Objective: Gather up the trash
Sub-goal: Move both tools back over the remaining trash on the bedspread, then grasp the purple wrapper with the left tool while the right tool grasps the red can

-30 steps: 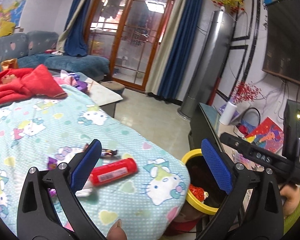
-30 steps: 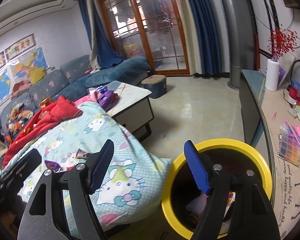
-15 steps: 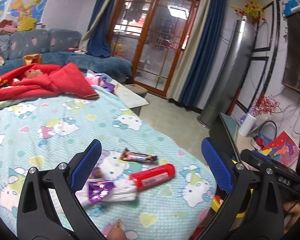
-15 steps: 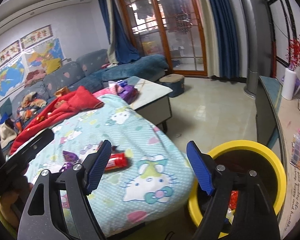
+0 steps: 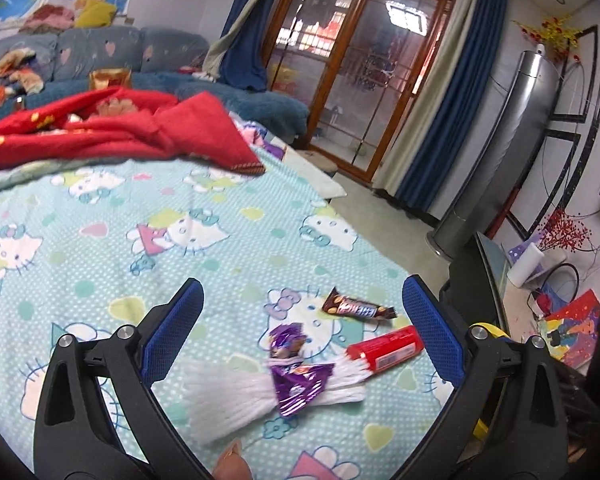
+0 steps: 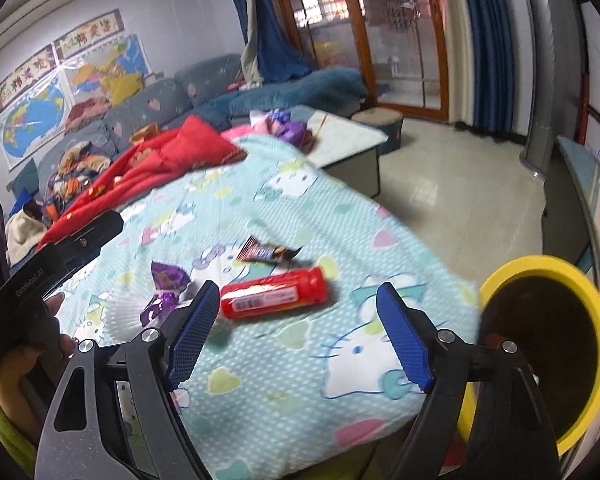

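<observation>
Trash sits on the bed (image 5: pixel 100 240): white fringe bundle (image 5: pixel 236 394), purple wrapper (image 5: pixel 298 384), candy bar wrapper (image 5: pixel 358 309), red tube (image 5: pixel 386 347), left to right. Approach step; next likely calls for lowering onto one piece. Left gripper (image 5: pixel 302 332) is closing, nothing between; right gripper (image 6: pixel 300 332) spread, empty. Only the right view shows the yellow bin (image 6: pixel 596 304), at 3 o'clock.

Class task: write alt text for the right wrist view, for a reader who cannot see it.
An empty right gripper hovers over a cartoon-cat blanket, its jaws wide around a red tube. A candy bar wrapper lies beyond, and a yellow bin stands at the right.
</observation>
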{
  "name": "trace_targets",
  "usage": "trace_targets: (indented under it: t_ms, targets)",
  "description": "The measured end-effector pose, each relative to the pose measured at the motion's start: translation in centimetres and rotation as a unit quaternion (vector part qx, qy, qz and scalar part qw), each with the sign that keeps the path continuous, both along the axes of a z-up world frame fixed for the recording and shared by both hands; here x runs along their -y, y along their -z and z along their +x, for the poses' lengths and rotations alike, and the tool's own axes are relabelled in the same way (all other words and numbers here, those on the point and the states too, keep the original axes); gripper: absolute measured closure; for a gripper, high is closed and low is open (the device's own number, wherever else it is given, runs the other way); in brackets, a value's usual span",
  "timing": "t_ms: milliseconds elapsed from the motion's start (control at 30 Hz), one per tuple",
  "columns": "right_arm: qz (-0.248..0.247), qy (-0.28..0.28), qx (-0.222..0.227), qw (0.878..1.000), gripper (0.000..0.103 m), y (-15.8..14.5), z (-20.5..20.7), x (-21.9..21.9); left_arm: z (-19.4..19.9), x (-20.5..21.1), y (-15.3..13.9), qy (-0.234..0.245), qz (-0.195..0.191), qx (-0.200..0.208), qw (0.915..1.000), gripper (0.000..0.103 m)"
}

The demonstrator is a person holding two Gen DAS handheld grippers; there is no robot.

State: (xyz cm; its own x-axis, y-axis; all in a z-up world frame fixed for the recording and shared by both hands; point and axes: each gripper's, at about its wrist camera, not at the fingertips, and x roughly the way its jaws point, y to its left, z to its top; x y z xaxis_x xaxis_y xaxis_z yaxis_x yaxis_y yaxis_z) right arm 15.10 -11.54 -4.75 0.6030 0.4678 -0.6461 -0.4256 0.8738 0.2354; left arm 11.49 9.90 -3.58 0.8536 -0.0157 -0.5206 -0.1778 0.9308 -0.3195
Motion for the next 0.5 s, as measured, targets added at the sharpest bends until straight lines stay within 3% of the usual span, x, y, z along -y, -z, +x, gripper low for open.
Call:
trace_targets:
  t_ms: [267,500]
  targets:
    - [-0.007,0.007,-0.048,0.999,0.025,2.3,1.9,-3.3,1.0,-1.5,2.3,0.032,-0.051,-0.036,0.9975,0.040]
    - [0.012,0.035,-0.106,0.994,0.025,4.6,4.7,-4.2,1.7,-1.5,4.2,0.055,-0.074,-0.064,0.9936,0.046]
